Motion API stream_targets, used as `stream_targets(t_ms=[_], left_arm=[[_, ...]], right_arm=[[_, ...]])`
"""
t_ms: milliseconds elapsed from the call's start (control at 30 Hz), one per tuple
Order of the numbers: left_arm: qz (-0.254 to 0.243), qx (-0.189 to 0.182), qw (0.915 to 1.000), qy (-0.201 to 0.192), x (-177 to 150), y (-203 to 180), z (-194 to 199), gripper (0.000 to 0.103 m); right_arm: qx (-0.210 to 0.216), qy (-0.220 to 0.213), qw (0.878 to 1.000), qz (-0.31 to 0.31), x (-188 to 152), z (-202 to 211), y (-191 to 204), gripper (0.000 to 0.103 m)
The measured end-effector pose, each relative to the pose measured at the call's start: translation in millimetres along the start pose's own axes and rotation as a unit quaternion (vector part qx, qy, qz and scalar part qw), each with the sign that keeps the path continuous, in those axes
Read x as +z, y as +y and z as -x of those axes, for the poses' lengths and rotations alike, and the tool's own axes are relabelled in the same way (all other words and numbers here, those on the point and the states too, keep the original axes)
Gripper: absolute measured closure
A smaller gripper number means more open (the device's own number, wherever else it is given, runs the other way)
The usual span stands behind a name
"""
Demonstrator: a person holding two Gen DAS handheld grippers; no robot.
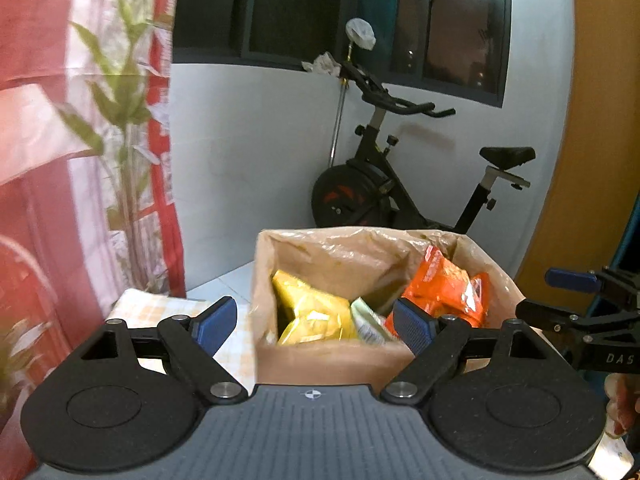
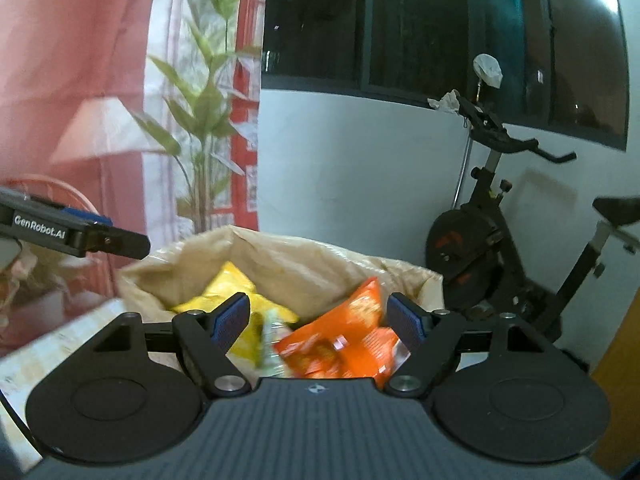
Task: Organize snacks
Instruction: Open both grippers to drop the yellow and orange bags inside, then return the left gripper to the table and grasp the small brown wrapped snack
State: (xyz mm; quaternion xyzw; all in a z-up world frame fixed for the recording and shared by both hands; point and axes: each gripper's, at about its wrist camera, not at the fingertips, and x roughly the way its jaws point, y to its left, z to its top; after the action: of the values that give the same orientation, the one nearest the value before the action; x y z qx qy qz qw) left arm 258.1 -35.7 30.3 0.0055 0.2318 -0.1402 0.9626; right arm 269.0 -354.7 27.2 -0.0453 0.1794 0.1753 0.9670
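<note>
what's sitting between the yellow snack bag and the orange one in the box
A pale green packet sits between the yellow bag and orange bag inside the lined box; both wrist views show it.

Glossy foil snack bags [image 1: 312, 312], cardboard box [image 1: 320, 364]

1. The brown cardboard box [image 1: 320, 364] has a tan plastic liner [image 1: 352, 252].
2. Inside lie a crinkled yellow foil snack bag [image 1: 310, 314], an orange snack packet [image 2: 344, 340] and a pale green wrapper [image 1: 366, 320].
3. The tabletop cloth [image 1: 148, 306] is cream with orange checks.
4. The gripper pads [image 1: 412, 324] are blue.
</note>
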Motion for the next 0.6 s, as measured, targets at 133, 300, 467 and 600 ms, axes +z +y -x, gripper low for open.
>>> stream_targets(t_ms=[133, 300, 467, 600], left_arm=[[0.007, -0.004, 1.0, 0.004, -33.9, 7.2, 33.5, 0.017], [0.003, -0.009, 0.9986, 0.051, -100.4, 12.6, 46.3, 0.021], [0.027, 0.001, 0.9914, 0.128, -163.1, 19.3, 42.6, 0.032], [0.069, -0.003, 0.982, 0.176, -196.9, 22.3, 44.6, 0.043]], right_arm=[[0.008, -0.015, 0.999, -0.029, -13.7, 31.9, 17.0, 0.025], [0.022, -0.017, 0.999, -0.041, -49.0, 59.0, 43.1, 0.025], [0.03, 0.017, 0.998, -0.053, -90.1, 66.3, 62.8, 0.025], [0.029, 0.047, 0.996, -0.069, -122.4, 71.3, 71.9, 0.025]])
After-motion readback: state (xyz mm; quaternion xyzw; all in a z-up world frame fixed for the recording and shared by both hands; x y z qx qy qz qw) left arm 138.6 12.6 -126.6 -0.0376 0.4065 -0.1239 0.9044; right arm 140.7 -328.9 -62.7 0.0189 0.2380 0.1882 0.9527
